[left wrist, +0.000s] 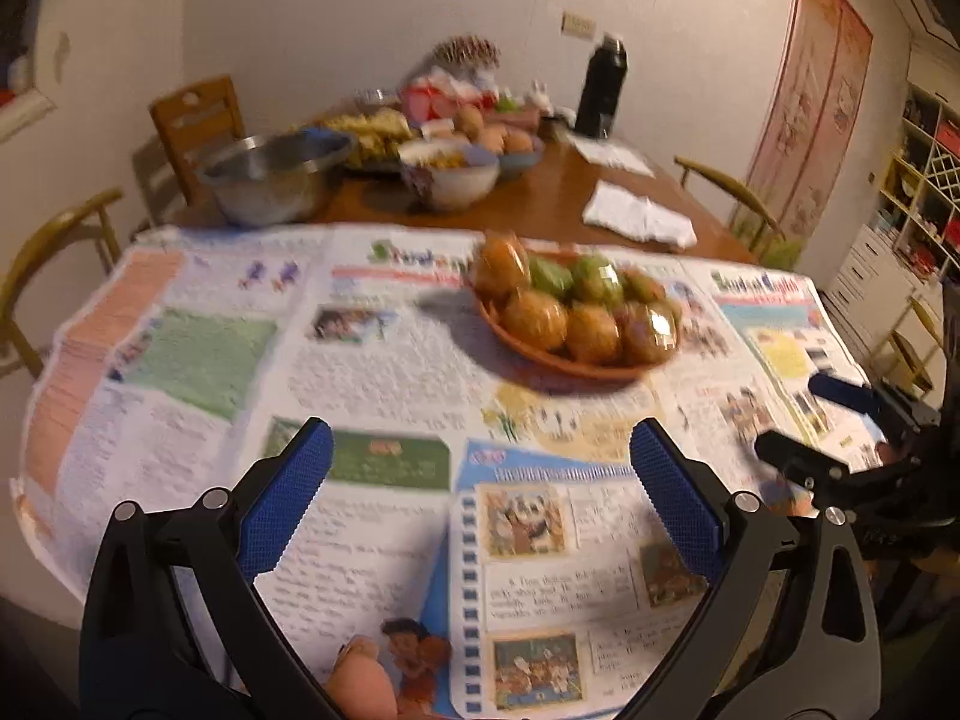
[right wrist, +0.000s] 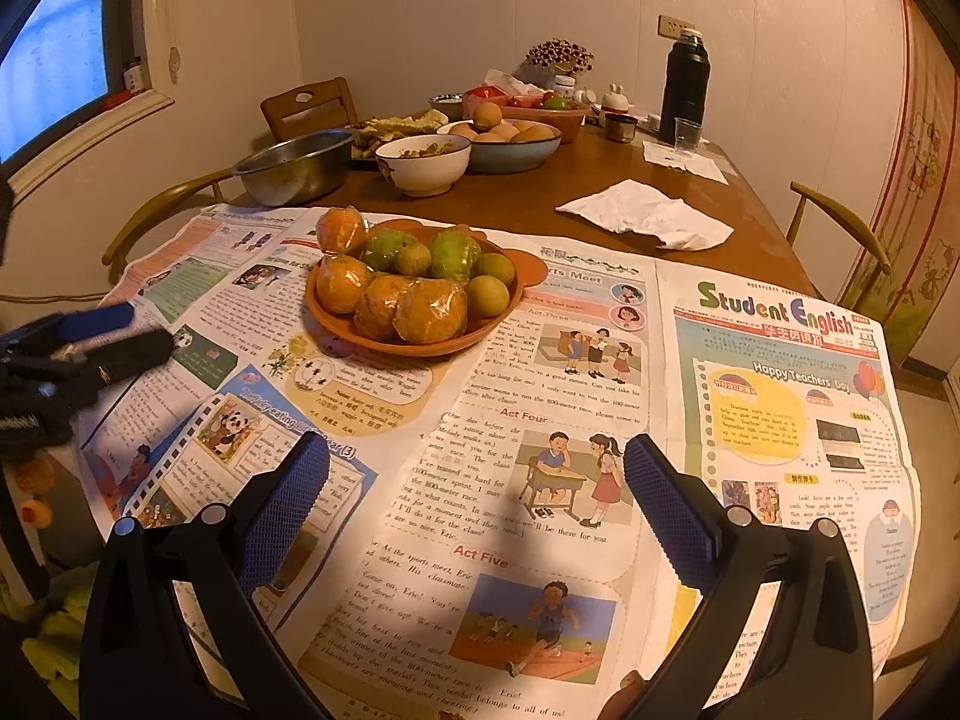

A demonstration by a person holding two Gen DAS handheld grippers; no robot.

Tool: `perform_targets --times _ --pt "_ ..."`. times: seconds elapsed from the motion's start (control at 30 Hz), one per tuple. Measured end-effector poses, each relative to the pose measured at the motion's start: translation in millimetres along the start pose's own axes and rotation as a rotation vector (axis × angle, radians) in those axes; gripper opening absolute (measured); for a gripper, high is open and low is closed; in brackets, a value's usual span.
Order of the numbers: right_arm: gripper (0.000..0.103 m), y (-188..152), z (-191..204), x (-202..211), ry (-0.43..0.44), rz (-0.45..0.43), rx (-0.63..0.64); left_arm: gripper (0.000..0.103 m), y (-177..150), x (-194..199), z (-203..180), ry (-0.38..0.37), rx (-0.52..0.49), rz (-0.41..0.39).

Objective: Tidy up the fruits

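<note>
An orange plate (right wrist: pixel 504 318) on newspaper holds several plastic-wrapped oranges (right wrist: pixel 429 309), green wrapped fruits (right wrist: pixel 453 252) and small round green fruits (right wrist: pixel 487 295). The plate (left wrist: pixel 522 348) also shows in the left wrist view, blurred, with oranges (left wrist: pixel 534 318) and green fruits (left wrist: pixel 591 279). My left gripper (left wrist: pixel 480 444) is open and empty, above the newspaper, short of the plate. My right gripper (right wrist: pixel 477 456) is open and empty, nearer the table's front edge. Each gripper shows at the edge of the other's view: the right one (left wrist: pixel 840 420), the left one (right wrist: pixel 90 342).
Newspaper sheets (right wrist: pixel 600 420) cover the near half of the wooden table (right wrist: pixel 570 204). Further back stand a steel bowl (right wrist: pixel 297 165), a white bowl (right wrist: pixel 423 162), a blue bowl of round fruits (right wrist: pixel 516 141), a crumpled tissue (right wrist: pixel 651 216), a black thermos (right wrist: pixel 684 84) and a plastic cup (right wrist: pixel 686 135). Chairs surround the table.
</note>
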State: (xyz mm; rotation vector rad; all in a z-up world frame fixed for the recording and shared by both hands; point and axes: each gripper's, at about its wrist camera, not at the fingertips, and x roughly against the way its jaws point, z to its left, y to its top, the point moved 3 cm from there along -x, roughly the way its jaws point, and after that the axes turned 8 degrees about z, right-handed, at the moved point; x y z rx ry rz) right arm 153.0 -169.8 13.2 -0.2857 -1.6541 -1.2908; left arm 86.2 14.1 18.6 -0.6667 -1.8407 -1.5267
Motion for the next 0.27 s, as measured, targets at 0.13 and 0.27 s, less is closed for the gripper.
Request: perform_targets --times 0.13,0.27 --pt "0.098 8.9 -15.4 -5.2 -0.010 0.000 -0.031 0.093 16.8 -3.5 15.8 0.059 0.005 0.004" --pt "0.098 31.3 -55.8 -17.5 -0.053 0.022 -0.096 0.093 47.4 -33.0 52.8 0.148 0.018 0.057"
